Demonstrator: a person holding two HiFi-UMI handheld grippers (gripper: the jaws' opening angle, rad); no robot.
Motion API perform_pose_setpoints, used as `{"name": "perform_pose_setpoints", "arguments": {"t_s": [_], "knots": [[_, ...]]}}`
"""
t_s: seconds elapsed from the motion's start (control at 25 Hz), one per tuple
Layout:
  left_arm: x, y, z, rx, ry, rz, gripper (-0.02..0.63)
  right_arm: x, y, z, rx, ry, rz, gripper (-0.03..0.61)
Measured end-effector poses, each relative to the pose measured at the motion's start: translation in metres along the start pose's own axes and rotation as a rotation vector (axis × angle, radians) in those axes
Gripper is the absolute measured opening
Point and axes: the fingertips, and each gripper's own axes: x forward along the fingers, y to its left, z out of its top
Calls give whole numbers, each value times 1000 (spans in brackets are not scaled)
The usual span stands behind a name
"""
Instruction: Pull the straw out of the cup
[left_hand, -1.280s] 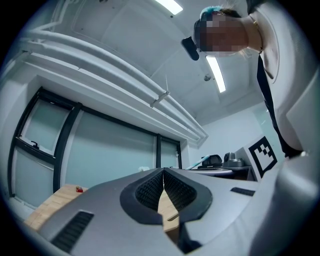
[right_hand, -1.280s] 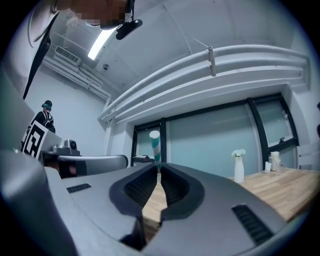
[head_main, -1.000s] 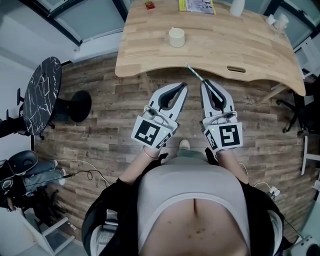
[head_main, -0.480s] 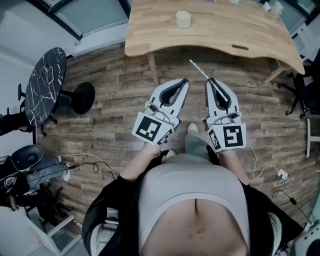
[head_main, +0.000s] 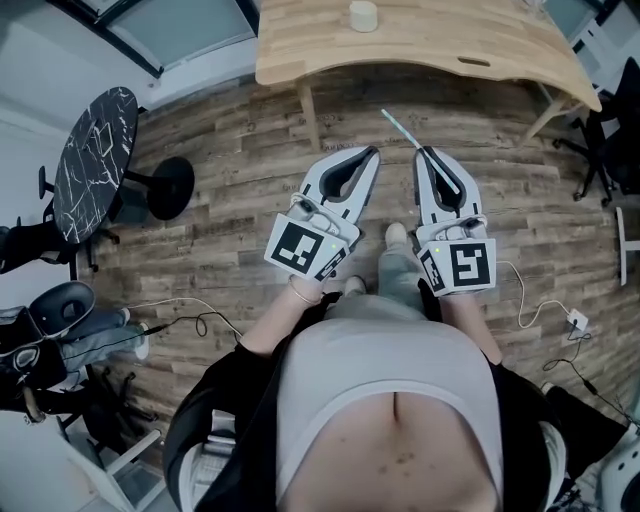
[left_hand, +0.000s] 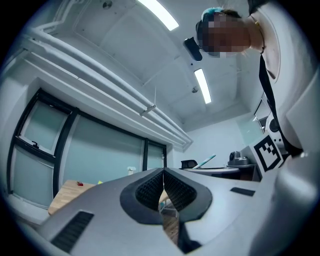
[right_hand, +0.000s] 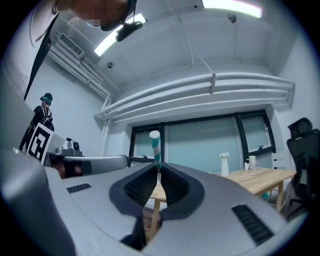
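Observation:
A pale cup (head_main: 362, 15) stands on the wooden table (head_main: 470, 40) at the top edge of the head view, far from both grippers. My right gripper (head_main: 425, 153) is shut on a green-and-white striped straw (head_main: 398, 127), which sticks out past its tips over the floor. The right gripper view shows that straw (right_hand: 155, 146) rising from between the closed jaws of the right gripper (right_hand: 158, 172). My left gripper (head_main: 372, 152) hangs beside it, shut and holding nothing. From the left gripper (left_hand: 163, 171) view, the straw (left_hand: 206, 161) shows off to the right.
Wood-plank floor lies under both grippers. A round black marble side table (head_main: 88, 170) and a black stool base (head_main: 168, 187) stand at the left. An office chair (head_main: 618, 110) is at the right, and cables (head_main: 545, 310) trail on the floor. A spray bottle (right_hand: 224, 165) stands on the table.
The table and cup have slid toward the top of the head view as the person backs away. Both grippers stay in front of the body, straw still held.

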Motion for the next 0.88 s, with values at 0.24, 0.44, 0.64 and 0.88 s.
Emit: {"name": "perform_pose_setpoints", "arguments": {"t_s": [0.24,0.44,0.64,0.88], "knots": [[-28,-17,6,10,3,-13,6,-29,22,6,0,-1,-22,44],[-36,-27,7,-9,7,-22,6,-42,26,11,4,4,-35,44],[-30,-31,10,-13,1,-3,6,-40,25,19,-8,1,15,44],[-8,-41,14,-15,-10,4,6,-42,7,25,-19,3,33,44]]}}
